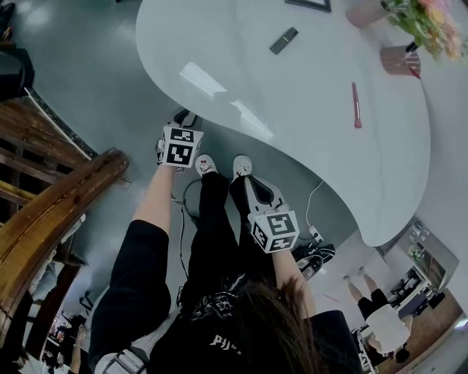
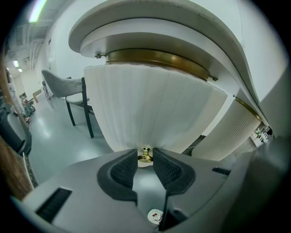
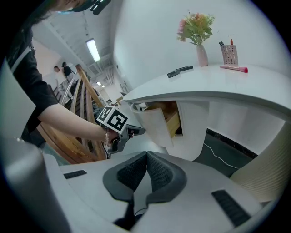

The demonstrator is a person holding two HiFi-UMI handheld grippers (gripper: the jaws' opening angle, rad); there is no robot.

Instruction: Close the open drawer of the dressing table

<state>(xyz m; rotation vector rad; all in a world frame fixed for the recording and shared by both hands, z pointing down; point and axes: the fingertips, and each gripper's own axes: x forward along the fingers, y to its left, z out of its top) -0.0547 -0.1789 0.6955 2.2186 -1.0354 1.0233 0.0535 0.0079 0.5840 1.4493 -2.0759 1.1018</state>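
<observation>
Dark hair (image 1: 278,329) and a black shirt (image 1: 139,292) fill the foot of the head view; the shirt's white print is cut off and unreadable. Just below the dressing table (image 1: 307,95)'s front edge, the right gripper (image 3: 146,157) hangs with its fingers pressed together on nothing. Further left along that edge, the left gripper (image 2: 145,158) pinches the brass knob (image 2: 145,154) of the drawer (image 2: 145,104). The drawer's fluted white front stands pulled out from under the tabletop, its wooden inside showing. Low between this gripper's finger bases sits a round cartoon sticker (image 2: 156,216), with no legible words. The tabletop's overhang hides the drawer from the head view. A white cable (image 1: 316,193) lies on the floor beneath the table. On the tabletop lie a dark tube (image 1: 284,40) and a pink brush (image 1: 356,104), with a pink cup (image 1: 400,60) and flowers (image 1: 428,22) at its far edge. Left of the table runs a wooden railing (image 1: 51,212)
</observation>
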